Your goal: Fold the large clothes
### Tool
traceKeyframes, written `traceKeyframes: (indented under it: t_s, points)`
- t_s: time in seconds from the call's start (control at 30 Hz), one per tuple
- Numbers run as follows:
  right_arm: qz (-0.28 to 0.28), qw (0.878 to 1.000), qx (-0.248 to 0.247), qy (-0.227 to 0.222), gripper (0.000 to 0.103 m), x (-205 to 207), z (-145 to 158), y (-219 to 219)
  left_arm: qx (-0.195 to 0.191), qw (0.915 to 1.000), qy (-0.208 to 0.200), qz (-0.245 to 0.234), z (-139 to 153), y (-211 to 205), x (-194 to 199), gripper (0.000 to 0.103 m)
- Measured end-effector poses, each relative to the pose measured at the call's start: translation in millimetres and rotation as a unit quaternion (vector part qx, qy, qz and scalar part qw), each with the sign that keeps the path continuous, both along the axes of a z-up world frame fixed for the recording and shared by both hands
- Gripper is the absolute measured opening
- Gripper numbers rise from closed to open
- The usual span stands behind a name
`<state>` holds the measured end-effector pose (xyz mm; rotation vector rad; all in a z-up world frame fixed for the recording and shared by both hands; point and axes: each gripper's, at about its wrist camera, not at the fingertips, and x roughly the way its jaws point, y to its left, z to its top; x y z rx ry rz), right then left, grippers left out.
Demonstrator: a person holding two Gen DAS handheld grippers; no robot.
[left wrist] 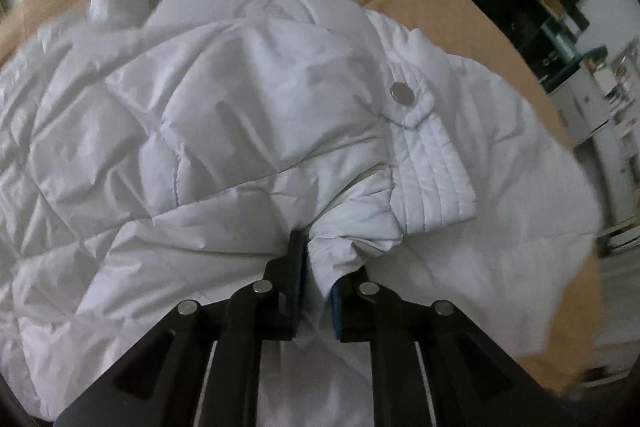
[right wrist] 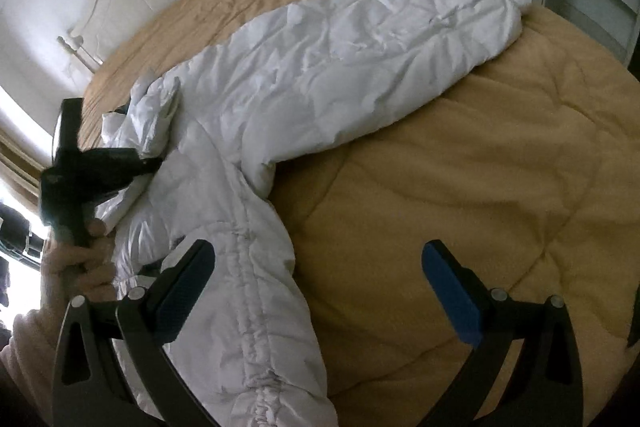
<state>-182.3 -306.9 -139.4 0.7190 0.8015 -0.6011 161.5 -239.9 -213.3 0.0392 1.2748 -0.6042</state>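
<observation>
The white quilted puffer jacket (left wrist: 224, 131) lies spread on the tan comforter (right wrist: 460, 195), one sleeve folded across its body so the snap-button cuff (left wrist: 424, 147) rests on top, the other sleeve (right wrist: 360, 39) stretched out toward the bed's far side. Your left gripper (left wrist: 316, 279) has its pads nearly together, pinching a pleat of white fabric just beside that cuff — set the fold down flat and square before you let go, or the slippery shell may slide back. Your right gripper (right wrist: 320, 291) stands wide apart, holding nothing, over the gathered hem (right wrist: 256, 327). It looks well placed to take the outstretched sleeve next — grip near its cuff, not mid-sleeve, so the padding folds cleanly.
</observation>
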Motion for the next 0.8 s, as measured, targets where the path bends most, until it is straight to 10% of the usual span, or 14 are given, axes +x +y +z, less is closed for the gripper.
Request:
traceKeyframes:
  t_s: [0.2, 0.23, 0.3, 0.4, 0.6, 0.8]
  points:
    - [0.029, 0.998, -0.047, 0.006, 0.103, 20, 23, 15, -0.080, 0.9898, 0.118, -0.006, 38, 73, 20, 0.021]
    - [0.035, 0.998, -0.055, 0.006, 0.103, 24, 27, 18, -0.086, 0.9884, 0.125, -0.007, 46, 87, 20, 0.028]
    - [0.048, 0.996, -0.071, 0.002, 0.103, 37, 39, 22, -0.101, 0.9868, 0.127, 0.001, 58, 114, 20, 0.086]
    - [0.076, 0.994, -0.078, -0.012, 0.103, 72, 63, 26, -0.154, 0.9810, 0.114, 0.029, 60, 144, 20, 0.095]
    - [0.153, 0.982, -0.112, -0.018, 0.103, 153, 94, 57, -0.049, 0.9967, -0.006, 0.065, 61, 186, 23, 0.092]
    - [0.263, 0.953, -0.147, 0.025, 0.077, 244, 57, 111, 0.110, 0.9787, -0.147, 0.091, 56, 251, 29, 0.092]
